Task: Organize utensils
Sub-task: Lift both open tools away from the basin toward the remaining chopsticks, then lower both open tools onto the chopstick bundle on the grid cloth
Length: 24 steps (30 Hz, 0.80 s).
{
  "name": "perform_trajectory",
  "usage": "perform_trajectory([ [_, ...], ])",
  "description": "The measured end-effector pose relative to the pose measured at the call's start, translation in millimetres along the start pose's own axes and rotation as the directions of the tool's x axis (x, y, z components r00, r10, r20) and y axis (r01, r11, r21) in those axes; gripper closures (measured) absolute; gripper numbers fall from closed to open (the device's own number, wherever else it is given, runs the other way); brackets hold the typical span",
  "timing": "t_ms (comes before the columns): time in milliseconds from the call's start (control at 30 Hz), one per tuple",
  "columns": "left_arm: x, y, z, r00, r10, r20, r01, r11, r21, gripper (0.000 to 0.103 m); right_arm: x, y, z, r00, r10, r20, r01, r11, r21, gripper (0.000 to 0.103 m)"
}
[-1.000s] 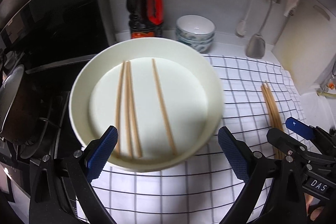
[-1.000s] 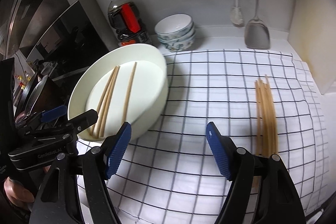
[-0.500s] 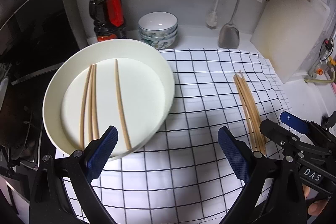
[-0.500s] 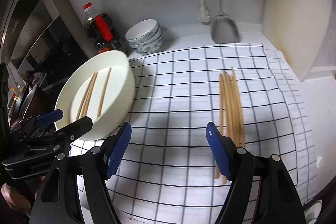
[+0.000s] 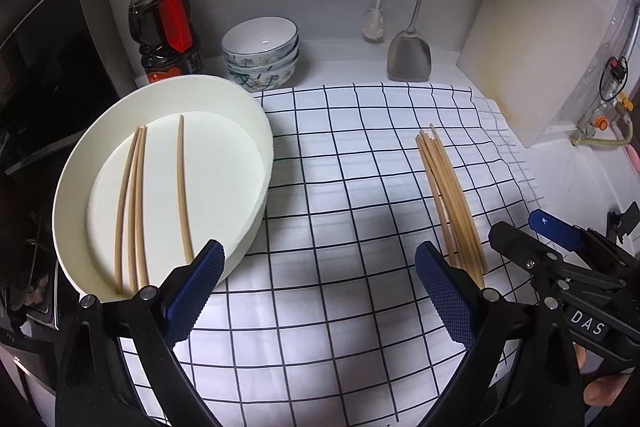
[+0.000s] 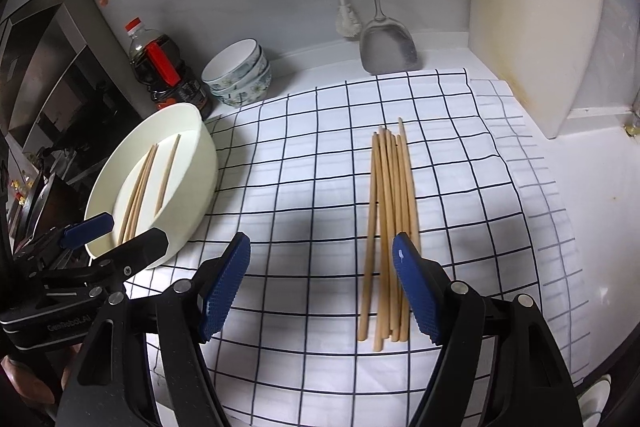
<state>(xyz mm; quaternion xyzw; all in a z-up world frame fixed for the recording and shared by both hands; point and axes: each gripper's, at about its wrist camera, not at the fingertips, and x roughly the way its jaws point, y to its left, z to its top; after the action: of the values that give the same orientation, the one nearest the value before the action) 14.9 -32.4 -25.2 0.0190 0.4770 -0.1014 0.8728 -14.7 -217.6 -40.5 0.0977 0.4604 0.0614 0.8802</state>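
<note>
A bundle of several wooden chopsticks (image 6: 390, 223) lies on the checked cloth (image 6: 304, 187), seen also in the left wrist view as chopsticks (image 5: 450, 195) at the right. Three more chopsticks (image 5: 138, 195) rest in a round white dish (image 5: 240, 99) at the left; the right wrist view shows this dish (image 6: 202, 163) too. My left gripper (image 5: 316, 287) stands open over bare cloth between dish and bundle. My right gripper (image 6: 320, 285) is open, its right finger just above the bundle's near end, nothing between the pads.
At the back stand a dark sauce bottle (image 5: 166, 27), stacked patterned bowls (image 5: 262, 53), a hanging metal spatula (image 5: 410, 55) and a brush (image 5: 374, 27). A white cutting board (image 5: 536, 39) leans at the right. A dark stove area borders the left edge.
Both grippers have shifted to the right across the cloth, away from the dish and toward the chopstick bundle. Both stay open.
</note>
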Motion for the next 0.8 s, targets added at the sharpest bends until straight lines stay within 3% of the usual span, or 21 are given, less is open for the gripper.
perform_trajectory([
  [800,37.2,-36.2,2.4,0.998,0.001,-0.055,0.001,0.999,0.036,0.009,21.7,-45.4,4.6,1.000,-0.001,-0.021,0.002,0.999,0.039,0.033],
])
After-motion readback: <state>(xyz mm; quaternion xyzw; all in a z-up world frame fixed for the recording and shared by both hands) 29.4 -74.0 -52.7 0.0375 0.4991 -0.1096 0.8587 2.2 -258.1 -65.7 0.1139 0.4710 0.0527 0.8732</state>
